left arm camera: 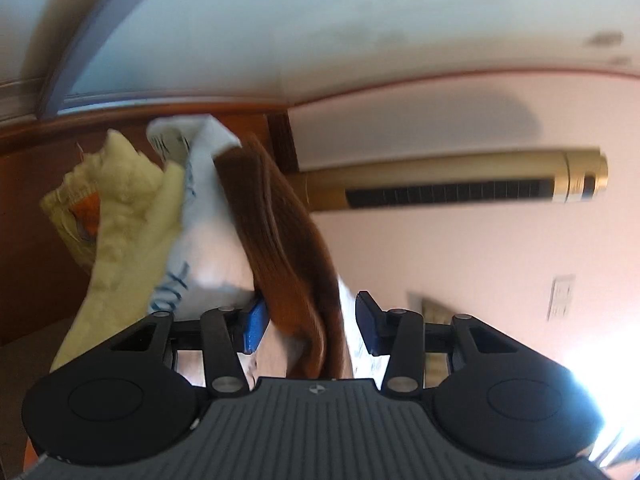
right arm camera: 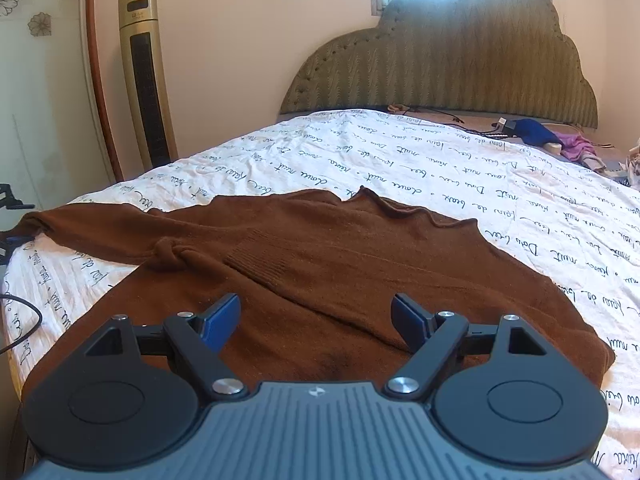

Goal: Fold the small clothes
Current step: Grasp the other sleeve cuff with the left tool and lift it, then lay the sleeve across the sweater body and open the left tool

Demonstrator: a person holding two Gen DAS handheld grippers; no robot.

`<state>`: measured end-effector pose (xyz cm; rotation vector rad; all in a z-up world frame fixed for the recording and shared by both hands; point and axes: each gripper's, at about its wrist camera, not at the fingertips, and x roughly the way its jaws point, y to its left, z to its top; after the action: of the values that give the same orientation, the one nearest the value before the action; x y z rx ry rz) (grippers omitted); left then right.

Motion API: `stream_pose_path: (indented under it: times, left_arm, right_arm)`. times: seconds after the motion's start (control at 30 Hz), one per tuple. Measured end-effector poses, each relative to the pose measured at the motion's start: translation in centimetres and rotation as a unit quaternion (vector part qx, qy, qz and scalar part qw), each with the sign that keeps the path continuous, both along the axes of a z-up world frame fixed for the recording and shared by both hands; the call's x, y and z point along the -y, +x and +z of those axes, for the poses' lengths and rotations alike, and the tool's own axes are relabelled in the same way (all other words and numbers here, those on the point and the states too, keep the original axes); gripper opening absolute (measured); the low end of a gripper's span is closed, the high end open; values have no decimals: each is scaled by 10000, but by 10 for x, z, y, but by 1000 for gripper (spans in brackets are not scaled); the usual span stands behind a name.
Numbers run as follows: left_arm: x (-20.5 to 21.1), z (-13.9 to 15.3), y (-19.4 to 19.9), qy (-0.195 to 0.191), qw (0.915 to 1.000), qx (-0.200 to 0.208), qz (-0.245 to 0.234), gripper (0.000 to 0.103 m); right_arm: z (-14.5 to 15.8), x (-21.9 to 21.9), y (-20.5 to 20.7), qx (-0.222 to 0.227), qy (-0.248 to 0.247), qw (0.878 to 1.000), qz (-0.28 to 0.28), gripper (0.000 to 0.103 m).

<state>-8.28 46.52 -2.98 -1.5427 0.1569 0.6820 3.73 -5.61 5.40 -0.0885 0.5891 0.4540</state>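
Note:
A brown knit sweater (right arm camera: 328,272) lies spread on the bed's white script-printed sheet (right arm camera: 440,168), with one sleeve folded over its body and the other stretched to the left. My right gripper (right arm camera: 316,320) is open and hovers just above the sweater's near part. In the left wrist view, my left gripper (left arm camera: 310,320) is open, with a brown sleeve (left arm camera: 280,232) running between its blue fingers (left arm camera: 254,326), beside a bunched part of the white sheet (left arm camera: 212,232) and a pale yellow cloth (left arm camera: 128,216). That view is tilted and blurred.
A gold tower fan (right arm camera: 146,80) stands left of the bed; it also shows in the left wrist view (left arm camera: 460,182). A green padded headboard (right arm camera: 460,68) is at the far end. Cables, a blue cloth (right arm camera: 532,130) and purple clothes (right arm camera: 578,148) lie near the headboard.

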Motion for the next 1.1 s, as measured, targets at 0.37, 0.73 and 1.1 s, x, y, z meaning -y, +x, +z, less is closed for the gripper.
stream_pose_path:
  times: [0.37,0.73,1.1]
  left_arm:
    - [-5,-14,-26,-614,9977,162,234,3]
    - [31,99,5,2213,9691,-994,456,2]
    - [222,195,116,5447,7993,-513,-2486,2]
  right_arm:
    - [-5,2,1,-83,-3,10000,-44,83]
    - [-5,14,0,-51,-41,9997,-218,83]
    - [-3,71,0,-56,407,9944,-971,83]
